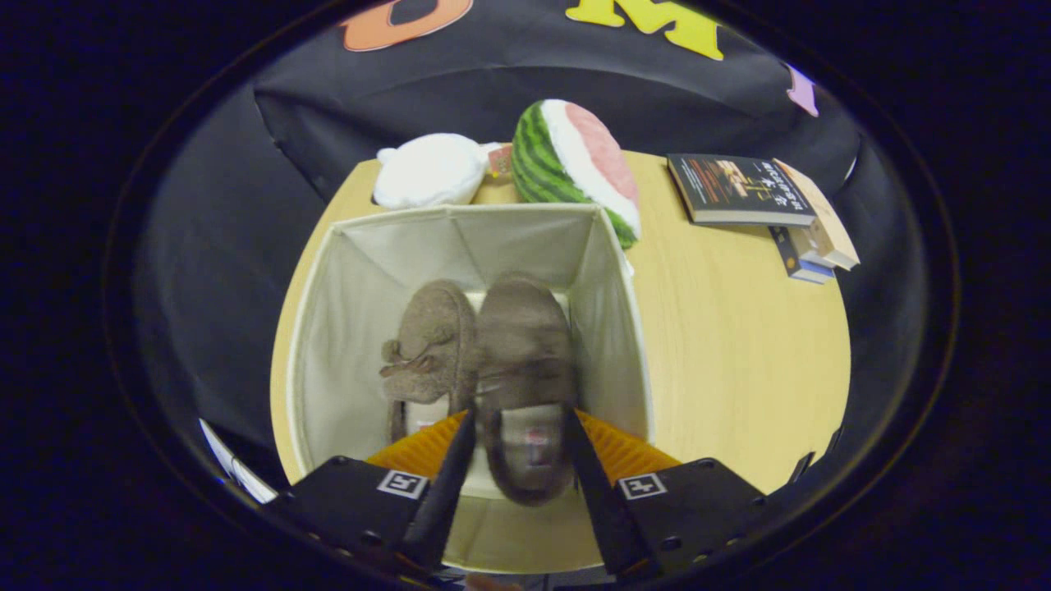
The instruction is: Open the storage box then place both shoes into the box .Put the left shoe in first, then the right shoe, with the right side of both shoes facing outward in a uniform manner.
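Black cloth walls close off the booth behind a pale wooden bench (739,345) that carries everything in sight. Directly ahead of the hand-held gripper (519,460) stands an open cream fabric storage box (361,271), square and soft-sided, its mouth facing up toward the camera. Two brown fuzzy slippers are in it, side by side. The left-hand brown slipper with a small bow (431,349) lies on the floor of the box, just beyond the left finger. The right-hand brown slipper (525,369) sits between the two fingers, its heel end nearest the camera and its toe pointing away toward the far wall of the box. The fingers stand apart at about the width of that slipper, one against each side of it; they appear to be pinching it, though the blur at the heel makes the contact on both sides hard to confirm. The two slippers touch along their inner edges. Beyond the box, at its far rim, rest a white plush toy (427,171) and, just beside it, a green-striped watermelon-slice cushion with a pink face (575,164), which leans against the far right corner of the box. Farther off to the right of the fingers lies a small stack of books (764,201), the top one dark-covered, well apart from the box.
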Action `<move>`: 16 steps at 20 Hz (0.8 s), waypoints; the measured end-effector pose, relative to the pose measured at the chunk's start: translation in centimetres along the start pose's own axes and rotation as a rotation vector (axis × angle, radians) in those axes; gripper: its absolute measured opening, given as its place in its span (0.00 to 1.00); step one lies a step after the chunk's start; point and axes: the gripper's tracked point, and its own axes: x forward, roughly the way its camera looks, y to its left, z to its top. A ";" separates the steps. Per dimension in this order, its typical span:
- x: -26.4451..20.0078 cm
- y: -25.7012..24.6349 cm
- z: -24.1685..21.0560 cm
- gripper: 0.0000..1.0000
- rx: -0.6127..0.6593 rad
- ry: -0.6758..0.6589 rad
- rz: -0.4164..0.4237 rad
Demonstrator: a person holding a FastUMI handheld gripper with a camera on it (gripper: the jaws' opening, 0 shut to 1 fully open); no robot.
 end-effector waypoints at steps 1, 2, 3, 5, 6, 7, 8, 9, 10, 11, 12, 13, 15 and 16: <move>-0.9 0.0 0.1 0.83 -0.022 -0.019 0.002; -1.8 -0.1 0.3 0.86 -0.043 -0.039 0.004; -2.6 -0.2 0.4 0.88 -0.059 -0.055 0.013; -4.6 -0.7 0.5 0.91 -0.074 -0.085 0.032; -5.5 -1.2 0.6 0.94 -0.077 -0.101 0.040; -6.6 -1.8 0.7 0.96 -0.078 -0.121 0.044; -7.5 -2.6 0.7 0.96 -0.079 -0.143 0.050; -8.6 -3.1 0.6 0.96 -0.077 -0.163 0.066; -9.8 -3.8 0.6 0.96 -0.072 -0.189 0.080; -11.1 -4.8 0.7 0.96 -0.068 -0.216 0.085; -12.4 -5.9 0.7 0.96 -0.063 -0.245 0.091; -13.8 -7.0 0.6 0.96 -0.055 -0.272 0.099; -16.3 -9.5 0.8 0.96 -0.029 -0.336 0.105; -17.5 -10.9 0.9 0.96 -0.032 -0.373 0.103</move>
